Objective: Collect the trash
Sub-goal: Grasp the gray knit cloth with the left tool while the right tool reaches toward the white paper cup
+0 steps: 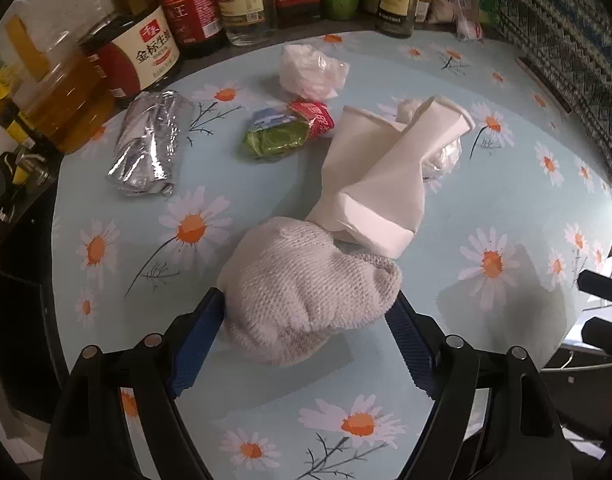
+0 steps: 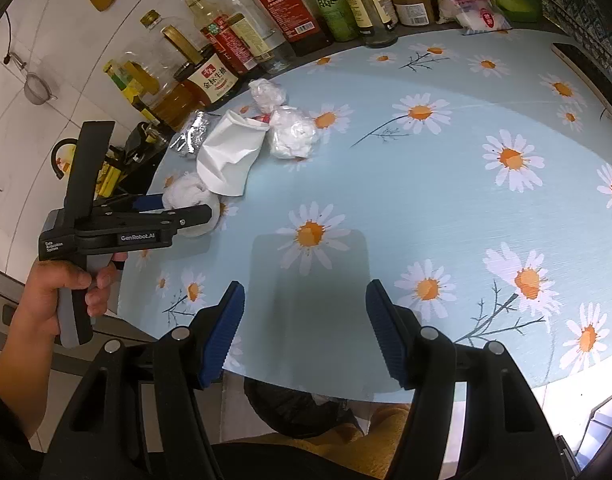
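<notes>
The balled-up white knitted cloth [image 1: 306, 292] is sat on the daisy-print table [image 1: 505, 208], bracketed by the spread left tool [image 1: 307, 312], pads not pressing yet. The right tool [image 2: 304, 328] is spread, empty, well apart.

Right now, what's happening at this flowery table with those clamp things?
A person is clearing trash from the daisy-print table with a hand-held tool in each hand. The left tool straddles a white knitted wad, its blue pads at either side. The right tool hangs open and empty near the table's edge. A crumpled paper cup, foil wrapper and plastic scraps still lie there.
</notes>
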The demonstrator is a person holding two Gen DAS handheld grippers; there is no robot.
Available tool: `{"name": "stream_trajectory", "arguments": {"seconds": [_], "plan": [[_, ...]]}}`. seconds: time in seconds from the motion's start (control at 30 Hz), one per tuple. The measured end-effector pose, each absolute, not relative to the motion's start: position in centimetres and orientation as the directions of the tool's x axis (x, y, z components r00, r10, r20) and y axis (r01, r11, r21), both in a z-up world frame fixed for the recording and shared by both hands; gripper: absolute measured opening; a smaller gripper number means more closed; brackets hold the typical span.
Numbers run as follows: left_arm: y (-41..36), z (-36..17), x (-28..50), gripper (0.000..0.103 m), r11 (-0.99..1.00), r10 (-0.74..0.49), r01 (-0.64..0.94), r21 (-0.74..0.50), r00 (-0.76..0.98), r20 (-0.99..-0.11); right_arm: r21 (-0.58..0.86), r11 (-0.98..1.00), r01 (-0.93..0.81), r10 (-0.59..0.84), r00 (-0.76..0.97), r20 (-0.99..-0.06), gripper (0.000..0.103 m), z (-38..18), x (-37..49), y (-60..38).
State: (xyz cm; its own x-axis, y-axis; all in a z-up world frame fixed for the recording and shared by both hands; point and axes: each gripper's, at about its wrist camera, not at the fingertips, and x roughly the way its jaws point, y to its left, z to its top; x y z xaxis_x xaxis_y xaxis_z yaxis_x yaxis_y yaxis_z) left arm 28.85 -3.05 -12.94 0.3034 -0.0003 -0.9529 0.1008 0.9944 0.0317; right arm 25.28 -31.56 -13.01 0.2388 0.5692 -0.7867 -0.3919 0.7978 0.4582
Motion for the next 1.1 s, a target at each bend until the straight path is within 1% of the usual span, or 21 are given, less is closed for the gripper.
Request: {"name": "stream_trajectory", "arguments": {"seconds": [0.13, 0.23, 0.27, 0.33, 0.43, 0.5, 0.53, 0.57, 0.8, 1.1], "plan": [[-3.2, -13.4, 28.9, 0.059, 0.992, -0.001, 0.12, 0.036, 0.3, -0.954, 0.437, 0.809, -0.392, 0.551, 0.251, -0.795, 0.063, -13.0, 25.5, -31.5], [-3.1, -13.4, 28.7, 0.049, 0.991, -0.003, 0.128, 0.038, 0.304, -0.953, 0.436, 0.805, -0.402, 0.554, 0.247, -0.795, 0.063, -13.0, 25.7, -31.1], [-3.0, -13.3, 28.6, 0.047, 0.991, -0.01, 0.127, 0.031, 0.307, -0.952, 0.437, 0.803, -0.405, 0.556, 0.244, -0.795, 0.063, -13.0, 25.8, -30.9], [-3.0, -13.2, 28.5, 0.041, 0.992, -0.018, 0.125, 0.022, 0.311, -0.95, 0.436, 0.798, -0.416, 0.558, 0.24, -0.794, 0.063, -13.0, 25.9, -30.4], [-2.8, -12.9, 28.0, 0.036, 0.993, -0.037, 0.115, 0.0, 0.316, -0.948, 0.459, 0.782, -0.422, 0.58, 0.222, -0.784, 0.063, -12.9, 26.2, -29.7], [-2.6, -12.7, 27.6, 0.035, 0.994, -0.045, 0.109, -0.01, 0.32, -0.946, 0.482, 0.768, -0.421, 0.599, 0.206, -0.774, 0.066, -12.8, 26.5, -29.2], [-2.6, -12.6, 27.3, 0.034, 0.994, -0.047, 0.105, -0.014, 0.321, -0.946, 0.488, 0.766, -0.419, 0.603, 0.204, -0.771, 0.073, -12.7, 26.7, -28.9], [-2.5, -12.5, 26.9, 0.034, 0.995, -0.05, 0.098, -0.019, 0.322, -0.945, 0.498, 0.761, -0.415, 0.61, 0.2, -0.767, 0.076, -12.7, 26.8, -28.7], [-1.7, -11.9, 24.4, 0.032, 0.997, -0.064, 0.058, -0.047, 0.337, -0.939, 0.606, 0.71, -0.36, 0.682, 0.134, -0.719, 0.076, -13.1, 28.6, -26.5], [-0.8, -11.1, 21.1, 0.032, 0.996, -0.073, -0.022, -0.087, 0.362, -0.929, 0.72, 0.651, -0.24, 0.75, 0.058, -0.659, 0.076, -15.1, 30.7, -24.0]]}}
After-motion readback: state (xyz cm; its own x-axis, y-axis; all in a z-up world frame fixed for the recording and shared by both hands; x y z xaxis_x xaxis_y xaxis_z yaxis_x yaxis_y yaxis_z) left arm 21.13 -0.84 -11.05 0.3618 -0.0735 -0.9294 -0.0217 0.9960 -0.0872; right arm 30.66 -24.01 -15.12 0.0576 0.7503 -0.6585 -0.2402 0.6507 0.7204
